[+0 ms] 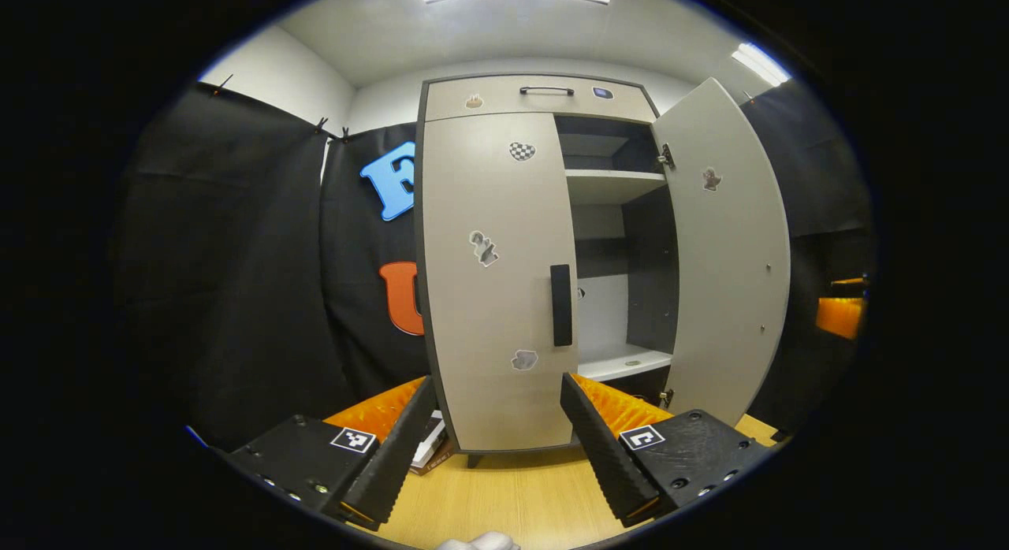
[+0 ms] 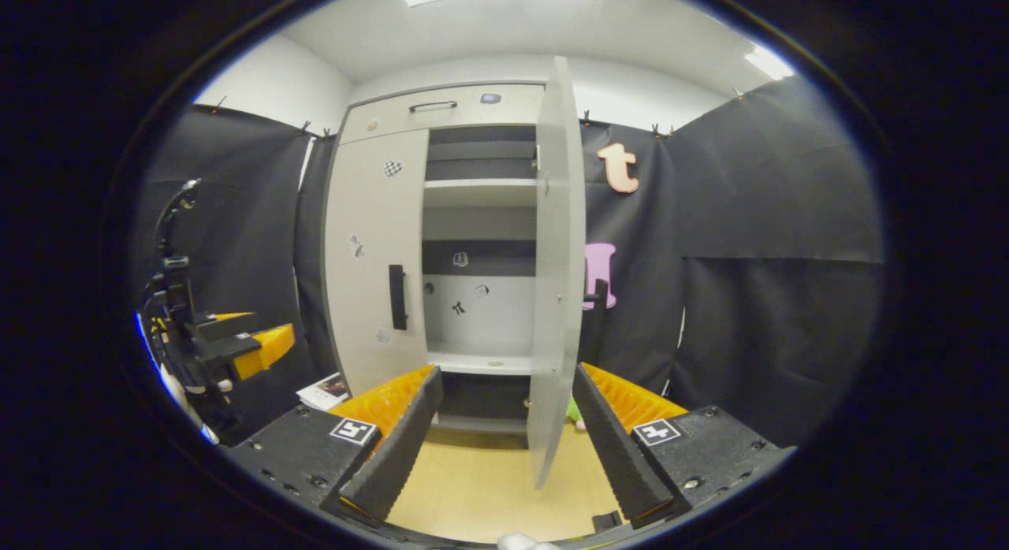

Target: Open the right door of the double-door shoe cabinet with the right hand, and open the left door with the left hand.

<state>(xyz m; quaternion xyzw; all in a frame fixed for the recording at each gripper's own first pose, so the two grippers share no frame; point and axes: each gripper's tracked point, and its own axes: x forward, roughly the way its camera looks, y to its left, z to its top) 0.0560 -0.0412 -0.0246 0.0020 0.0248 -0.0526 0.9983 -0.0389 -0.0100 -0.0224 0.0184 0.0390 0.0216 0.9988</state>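
The grey shoe cabinet (image 1: 473, 97) stands ahead on the wooden floor. Its left door (image 1: 493, 282) is closed, with a black vertical handle (image 1: 560, 304) near its inner edge. Its right door (image 1: 729, 250) is swung wide open, seen edge-on as the right door (image 2: 556, 266) in the right gripper view. My left gripper (image 1: 497, 436) is open, a short way in front of the left door, below the handle. My right gripper (image 2: 504, 432) is open, with the open door's lower edge between its fingers, not touching. The left gripper (image 2: 236, 345) also appears at far left in the right gripper view.
Inside the cabinet are white shelves (image 1: 615, 186) and a dark back panel (image 2: 481, 258). A top drawer with a black handle (image 1: 546, 90) sits above the doors. Books or papers (image 1: 430, 447) lie on the floor at the cabinet's left foot. Black cloth walls stand on both sides.
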